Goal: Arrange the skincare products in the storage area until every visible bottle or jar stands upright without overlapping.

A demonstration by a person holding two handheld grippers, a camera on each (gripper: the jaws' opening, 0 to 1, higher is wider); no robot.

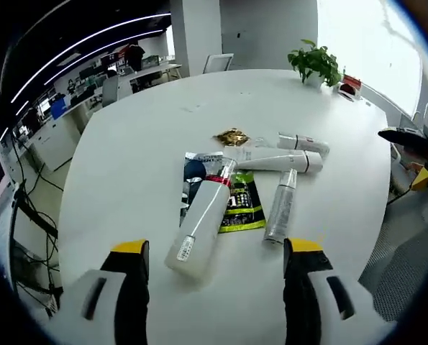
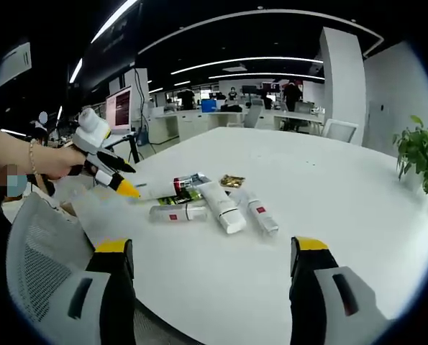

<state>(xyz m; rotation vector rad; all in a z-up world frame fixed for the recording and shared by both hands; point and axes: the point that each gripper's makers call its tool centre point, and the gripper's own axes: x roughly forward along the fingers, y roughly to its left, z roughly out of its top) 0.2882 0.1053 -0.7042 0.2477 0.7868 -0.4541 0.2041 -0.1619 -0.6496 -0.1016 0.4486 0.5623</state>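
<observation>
Left gripper view: left gripper (image 1: pixel 216 248) spread, holding nothing, above white table (image 1: pixel 127 151); 4 skincare containers lie flat mid-table, large white bottle (image 1: pixel 201 219) overlapping green sachet (image 1: pixel 241 201), silver tube (image 1: pixel 280 206) beside. Right gripper view: right gripper (image 2: pixel 212 248) spread wide, unloaded; same cluster lies flat near the table's middle.

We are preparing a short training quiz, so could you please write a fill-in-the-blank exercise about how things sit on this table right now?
1. Every bottle and tube on the white table is lying ____, none upright.
2. The large white bottle rests partly on a green and black ____.
3. The left gripper has its jaws ____, holding nothing.
4. Near the table's far edge stands a potted ____.

Missing words: down; packet; open; plant
</observation>
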